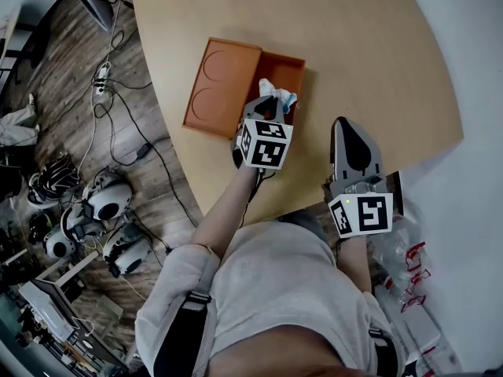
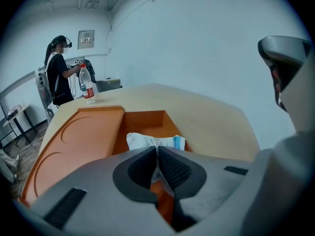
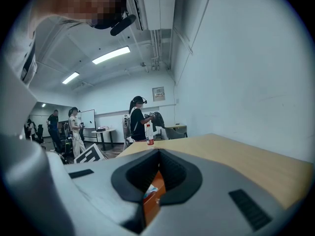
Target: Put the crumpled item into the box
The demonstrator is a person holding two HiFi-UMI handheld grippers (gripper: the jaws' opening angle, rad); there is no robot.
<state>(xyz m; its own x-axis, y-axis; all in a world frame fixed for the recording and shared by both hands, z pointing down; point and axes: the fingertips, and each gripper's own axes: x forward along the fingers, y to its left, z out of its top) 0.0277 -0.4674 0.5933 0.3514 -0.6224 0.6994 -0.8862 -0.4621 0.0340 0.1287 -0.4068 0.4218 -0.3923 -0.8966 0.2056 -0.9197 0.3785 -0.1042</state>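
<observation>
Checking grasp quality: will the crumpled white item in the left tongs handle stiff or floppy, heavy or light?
Probably floppy: the crumpled item bunches where the left tongs pinch it. Likely light, since that thin pinch carries it above the orange box. Its creased shape seems unlikely to roll.

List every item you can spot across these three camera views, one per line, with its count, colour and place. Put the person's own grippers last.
Table: one, light wood, fills the middle of the head view.
Box: one, orange, on the table; a flat part with two circles beside an open compartment.
Crumpled item: one, white with blue, over the open compartment.
Bottle: one, clear with a red label, at the table's far end.
Cables: several, dark, on the floor left of the table.
Round devices: a few, white, on the floor.
People: at least three, across the room.
Left gripper: grey, shut on the crumpled item.
Right gripper: grey, shut, empty, at the table's near edge.
</observation>
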